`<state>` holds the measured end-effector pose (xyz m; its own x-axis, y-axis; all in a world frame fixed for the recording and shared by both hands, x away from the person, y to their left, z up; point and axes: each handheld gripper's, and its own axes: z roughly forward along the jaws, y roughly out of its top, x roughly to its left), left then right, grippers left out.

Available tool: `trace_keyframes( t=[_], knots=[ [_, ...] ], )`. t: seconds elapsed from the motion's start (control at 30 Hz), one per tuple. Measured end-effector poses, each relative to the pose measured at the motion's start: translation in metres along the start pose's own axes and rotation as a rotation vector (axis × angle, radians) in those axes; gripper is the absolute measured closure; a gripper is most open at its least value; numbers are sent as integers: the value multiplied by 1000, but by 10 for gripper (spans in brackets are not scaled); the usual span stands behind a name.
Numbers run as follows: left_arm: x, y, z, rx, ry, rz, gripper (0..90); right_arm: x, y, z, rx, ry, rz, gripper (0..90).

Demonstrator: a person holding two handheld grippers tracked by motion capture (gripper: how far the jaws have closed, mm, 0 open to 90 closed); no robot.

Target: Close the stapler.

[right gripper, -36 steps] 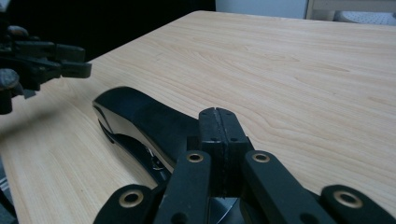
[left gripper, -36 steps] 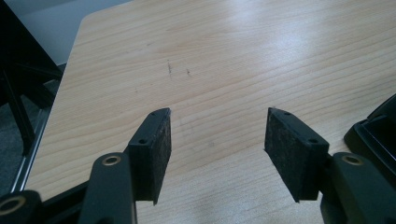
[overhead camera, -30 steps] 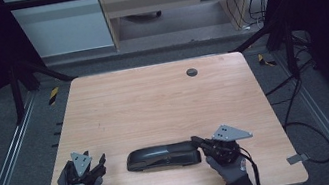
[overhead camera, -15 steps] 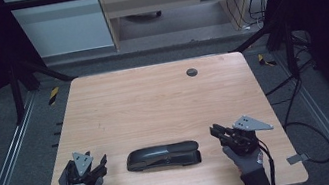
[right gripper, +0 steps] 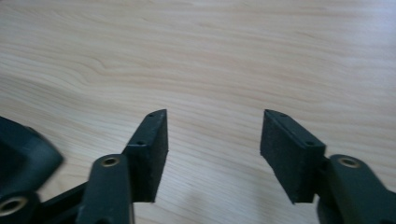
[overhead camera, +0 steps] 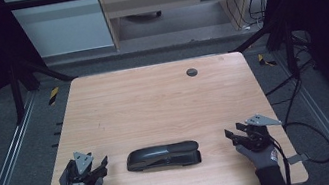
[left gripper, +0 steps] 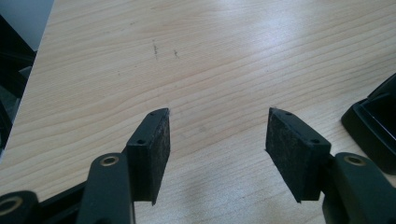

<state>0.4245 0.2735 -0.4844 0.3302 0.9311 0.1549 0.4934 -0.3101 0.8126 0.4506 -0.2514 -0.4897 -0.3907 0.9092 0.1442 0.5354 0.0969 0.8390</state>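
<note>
A long black stapler (overhead camera: 163, 156) lies flat near the front edge of the wooden table (overhead camera: 154, 104), between the two hands. My left gripper (overhead camera: 99, 165) rests at the front left, open, with bare wood between its pads (left gripper: 150, 149); the stapler's end (left gripper: 373, 126) shows at the right edge of the left gripper view. My right gripper (overhead camera: 231, 138) stands off to the stapler's right, apart from it. Its jaws have just been opening and stand wide over bare wood, with nothing between the pads (right gripper: 292, 154). A blurred black stapler end (right gripper: 23, 149) sits at the left of the right gripper view.
A small dark round grommet (overhead camera: 191, 72) sits at the table's far right. Cables (overhead camera: 306, 134) trail off the right side onto the floor. Metal rails (overhead camera: 7, 164) run along both sides of the table, and a cabinet (overhead camera: 162, 1) stands beyond the far edge.
My right gripper has let go of the stapler's right end, moved away to the right and opened. The stapler and the left gripper have stayed where they were.
</note>
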Motion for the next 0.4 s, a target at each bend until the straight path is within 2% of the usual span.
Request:
trace_keyframes(
  t=[0.13, 0.27, 0.4],
  knots=[
    [3, -1, 2, 15, -4, -6, 388, -13, -6, 0, 42, -44, 4, 376],
    [6, -3, 4, 37, -3, -6, 379, -22, -9, 1, 81, -80, -28, 345],
    [9, -3, 5, 42, 1, -15, 374, -26, -9, -1, 80, -100, -31, 319]
  ],
)
